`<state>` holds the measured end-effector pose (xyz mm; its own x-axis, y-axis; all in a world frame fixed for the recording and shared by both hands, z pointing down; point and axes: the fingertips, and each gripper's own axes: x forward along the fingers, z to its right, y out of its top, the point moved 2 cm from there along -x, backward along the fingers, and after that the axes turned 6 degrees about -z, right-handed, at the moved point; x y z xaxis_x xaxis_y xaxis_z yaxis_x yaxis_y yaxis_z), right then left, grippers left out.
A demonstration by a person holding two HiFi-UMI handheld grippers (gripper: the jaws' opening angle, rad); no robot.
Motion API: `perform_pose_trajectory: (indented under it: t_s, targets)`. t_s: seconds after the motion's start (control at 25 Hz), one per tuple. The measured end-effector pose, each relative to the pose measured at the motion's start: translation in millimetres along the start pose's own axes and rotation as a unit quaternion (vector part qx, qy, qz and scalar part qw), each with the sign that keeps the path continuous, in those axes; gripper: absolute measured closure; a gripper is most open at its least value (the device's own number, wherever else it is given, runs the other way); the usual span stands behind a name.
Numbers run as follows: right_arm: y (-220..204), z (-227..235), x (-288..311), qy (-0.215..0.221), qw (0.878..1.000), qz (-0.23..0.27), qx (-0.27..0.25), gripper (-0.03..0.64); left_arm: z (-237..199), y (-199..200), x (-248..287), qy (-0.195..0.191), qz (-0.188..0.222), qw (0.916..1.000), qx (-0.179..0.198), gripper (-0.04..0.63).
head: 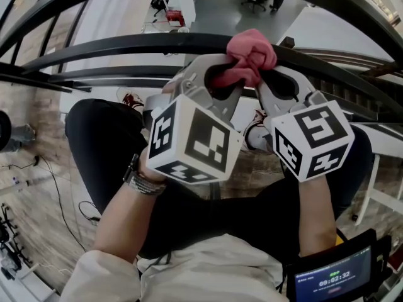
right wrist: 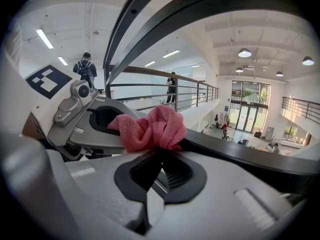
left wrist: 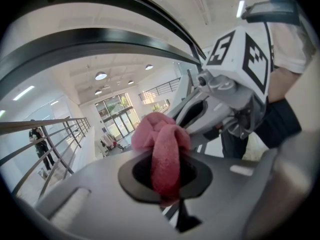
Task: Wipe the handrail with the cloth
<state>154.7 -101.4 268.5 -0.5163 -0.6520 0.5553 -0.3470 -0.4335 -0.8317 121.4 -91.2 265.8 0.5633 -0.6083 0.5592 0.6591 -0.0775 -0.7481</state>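
Left gripper (head: 228,74) and right gripper (head: 269,79) both have jaws clenched on the bunched pink cloth (head: 250,56) right up against the dark handrail (head: 126,45), so I'd press it down snug and slide steadily along the rail, not skim.

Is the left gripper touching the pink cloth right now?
Touching. The left gripper view shows the cloth pinched between the closed jaws of the left gripper.
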Motion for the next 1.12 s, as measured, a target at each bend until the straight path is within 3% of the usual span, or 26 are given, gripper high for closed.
perform_pose_trajectory:
  t_s: [1.12]
  targets:
    - [23,-22,8,0.015,1.0,0.023,-0.011,0.615,-22,-10,-24,0.028,0.016,0.9988,-0.038,0.565]
